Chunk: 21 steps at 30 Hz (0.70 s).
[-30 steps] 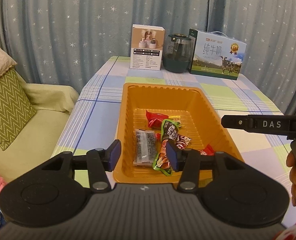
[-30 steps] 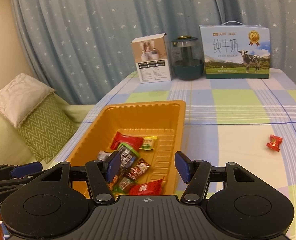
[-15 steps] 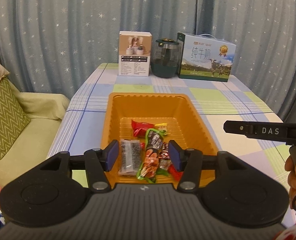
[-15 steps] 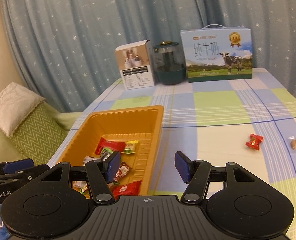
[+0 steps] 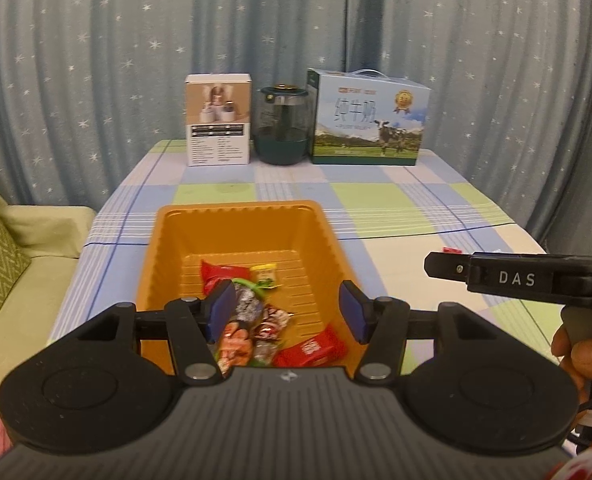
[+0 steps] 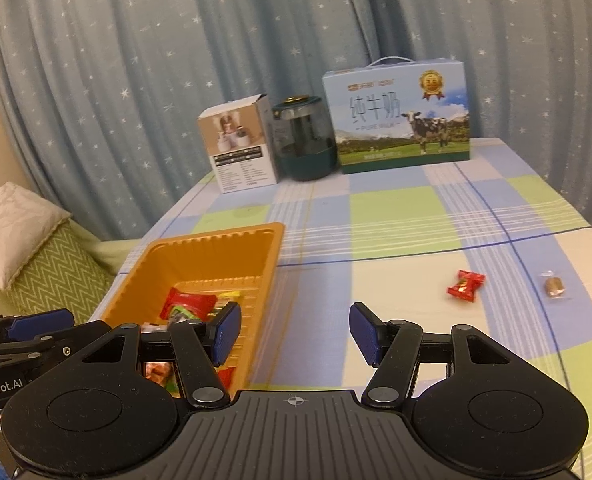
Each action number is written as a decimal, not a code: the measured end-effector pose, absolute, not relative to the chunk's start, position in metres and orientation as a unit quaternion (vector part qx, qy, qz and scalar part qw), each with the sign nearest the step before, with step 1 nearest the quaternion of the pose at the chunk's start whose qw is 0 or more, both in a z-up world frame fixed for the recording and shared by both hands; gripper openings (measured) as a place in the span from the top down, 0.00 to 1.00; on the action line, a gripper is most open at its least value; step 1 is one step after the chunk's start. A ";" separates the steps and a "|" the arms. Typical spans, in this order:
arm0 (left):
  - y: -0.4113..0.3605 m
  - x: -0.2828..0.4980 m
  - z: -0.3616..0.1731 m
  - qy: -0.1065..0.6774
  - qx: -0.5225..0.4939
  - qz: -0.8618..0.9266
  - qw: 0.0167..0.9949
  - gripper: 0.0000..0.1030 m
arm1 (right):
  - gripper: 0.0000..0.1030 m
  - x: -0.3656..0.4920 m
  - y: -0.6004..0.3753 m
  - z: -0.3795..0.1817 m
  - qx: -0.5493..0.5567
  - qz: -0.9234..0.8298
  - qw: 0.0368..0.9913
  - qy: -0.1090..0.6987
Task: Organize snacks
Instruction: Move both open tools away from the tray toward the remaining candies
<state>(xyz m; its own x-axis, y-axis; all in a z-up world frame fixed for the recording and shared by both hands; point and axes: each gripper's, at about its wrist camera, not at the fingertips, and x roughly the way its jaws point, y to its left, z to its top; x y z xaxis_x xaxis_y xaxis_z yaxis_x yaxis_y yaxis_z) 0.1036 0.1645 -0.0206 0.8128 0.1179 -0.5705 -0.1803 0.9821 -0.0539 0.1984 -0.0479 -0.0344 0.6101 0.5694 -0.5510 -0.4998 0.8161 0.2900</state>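
Observation:
An orange tray (image 5: 240,216) (image 6: 200,248) on the checked tablecloth holds several wrapped snacks, among them a red packet (image 5: 312,350). My left gripper (image 5: 286,314) is open and empty, hovering over the tray's near end. My right gripper (image 6: 294,332) is open and empty, above the cloth just right of the tray. A red wrapped candy (image 6: 465,285) and a small brown candy in clear wrap (image 6: 553,285) lie on the cloth to the right. The red candy shows small in the left wrist view (image 5: 451,249), behind the right gripper's finger.
At the table's far edge stand a white box (image 5: 219,119), a dark green jar (image 5: 282,126) and a milk carton box (image 5: 368,118). A starry curtain hangs behind. A sofa with a green zigzag cushion (image 6: 52,276) is left of the table.
Both grippers have pulled back and swung right. The tray has slid left in the right wrist view, and the two loose candies have come into sight. Both stayed open.

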 end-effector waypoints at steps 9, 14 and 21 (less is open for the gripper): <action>0.133 0.127 -0.020 0.292 -0.044 0.045 0.954 0.45 | 0.41 0.209 -0.087 -0.036 0.069 0.253 0.908 0.327; 0.116 0.142 -0.020 0.291 -0.039 0.026 0.956 0.44 | 0.41 0.213 -0.105 -0.036 0.073 0.232 0.912 0.331; 0.092 0.165 -0.025 0.295 -0.034 0.001 0.955 0.44 | 0.41 0.223 -0.140 -0.039 0.082 0.182 0.923 0.330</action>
<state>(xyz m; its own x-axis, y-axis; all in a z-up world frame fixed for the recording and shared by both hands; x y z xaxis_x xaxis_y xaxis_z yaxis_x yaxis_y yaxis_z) 0.1654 0.0923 -0.0247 0.8258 -0.0190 -0.5636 -0.0212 0.9977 -0.0647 0.2231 -0.1404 -0.0395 0.7159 0.3905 -0.5788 -0.2821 0.9201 0.2719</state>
